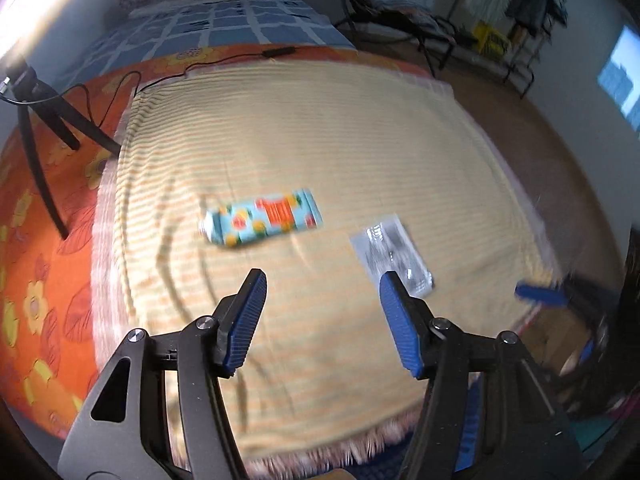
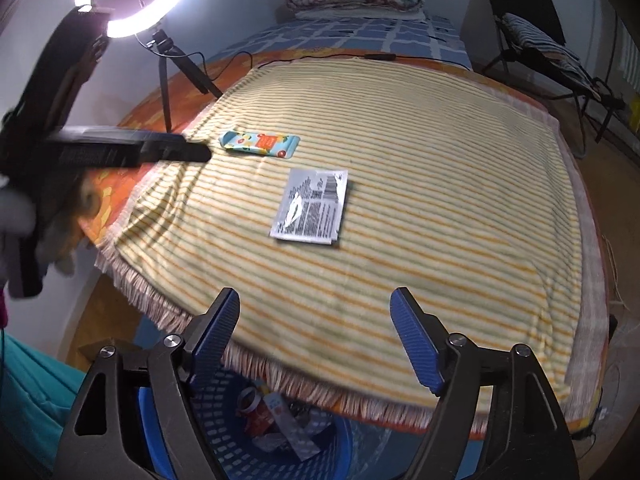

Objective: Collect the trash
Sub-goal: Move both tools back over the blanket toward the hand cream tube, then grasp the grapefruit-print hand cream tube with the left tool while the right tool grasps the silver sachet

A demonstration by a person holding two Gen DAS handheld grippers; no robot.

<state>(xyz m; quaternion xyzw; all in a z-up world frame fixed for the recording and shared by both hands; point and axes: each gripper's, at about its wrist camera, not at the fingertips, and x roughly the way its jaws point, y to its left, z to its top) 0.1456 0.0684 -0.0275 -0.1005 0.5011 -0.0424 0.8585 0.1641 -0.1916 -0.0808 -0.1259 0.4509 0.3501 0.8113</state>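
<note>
Here both tools stood with jaws apart and nothing between them. The left gripper (image 1: 322, 284) hung over the striped blanket (image 1: 360, 128), with the colourful wrapper (image 1: 262, 219) just ahead and the silver sachet (image 1: 390, 254) beside its right finger. The right gripper (image 2: 314, 304) hovered at the fringed edge, above the blue basket (image 2: 224, 412), which already held litter. Both packets looked flat, light, crinkly and probably slick, though blur hid the detail; a pinch across a short edge, pads pressed into the soft cloth, seemed wisest.
</note>
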